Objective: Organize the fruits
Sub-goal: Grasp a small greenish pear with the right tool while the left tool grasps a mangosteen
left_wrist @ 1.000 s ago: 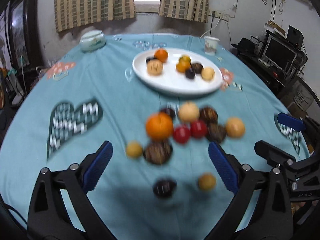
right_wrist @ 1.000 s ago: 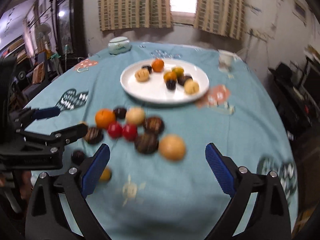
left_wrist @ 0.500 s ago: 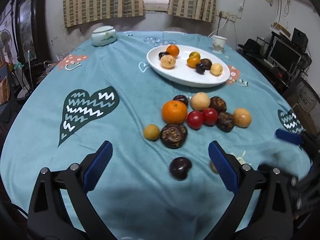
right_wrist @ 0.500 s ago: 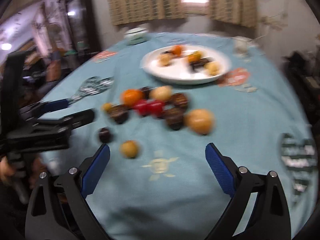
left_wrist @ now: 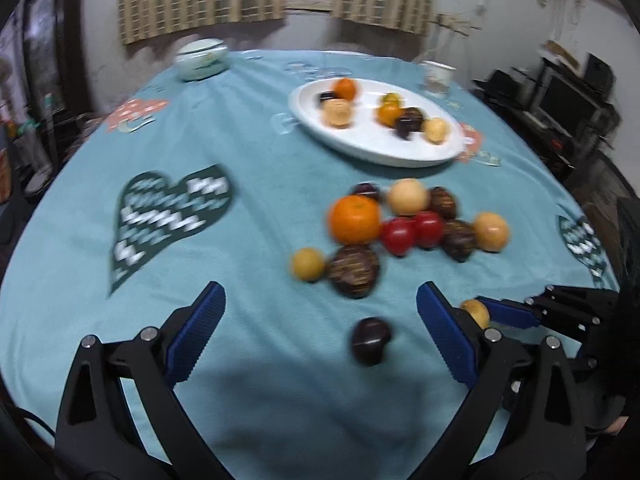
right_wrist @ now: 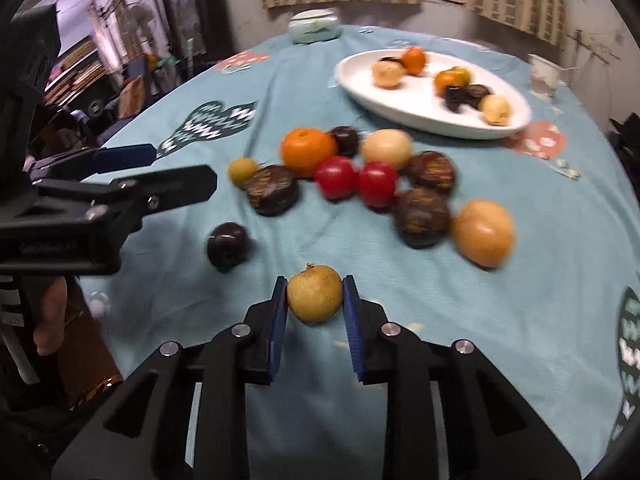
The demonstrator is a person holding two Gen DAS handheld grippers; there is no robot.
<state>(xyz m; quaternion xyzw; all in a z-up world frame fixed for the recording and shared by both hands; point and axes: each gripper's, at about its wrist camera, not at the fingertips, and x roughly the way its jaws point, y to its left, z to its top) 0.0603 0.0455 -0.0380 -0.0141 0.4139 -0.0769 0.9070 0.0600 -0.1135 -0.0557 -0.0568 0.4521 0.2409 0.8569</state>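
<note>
On the teal tablecloth lies a loose cluster of fruit: an orange (left_wrist: 354, 218), two red fruits (left_wrist: 414, 230), several dark and tan ones, and a dark round fruit (left_wrist: 370, 340) nearer to me. A white plate (left_wrist: 372, 152) behind them holds several more. My right gripper (right_wrist: 315, 284) has its jaws closing on a small yellow-brown fruit (right_wrist: 315, 298), which rests on the cloth with a blue pad touching each side. The left wrist view shows the same fruit (left_wrist: 476, 310) at the right gripper's tip (left_wrist: 496, 314). My left gripper (left_wrist: 320, 300) hangs open over the cloth, nothing between its fingers.
A lidded ceramic bowl (left_wrist: 202, 58) stands at the far left of the round table and a paper cup (left_wrist: 438, 76) beyond the plate. A monitor and shelves (left_wrist: 568, 100) are off to the right. A person's hand (right_wrist: 50, 312) holds the left gripper's handle.
My right gripper has come down toward the near side of the table and gone from wide open to closed around the small yellow-brown fruit. The left gripper has hardly moved.
</note>
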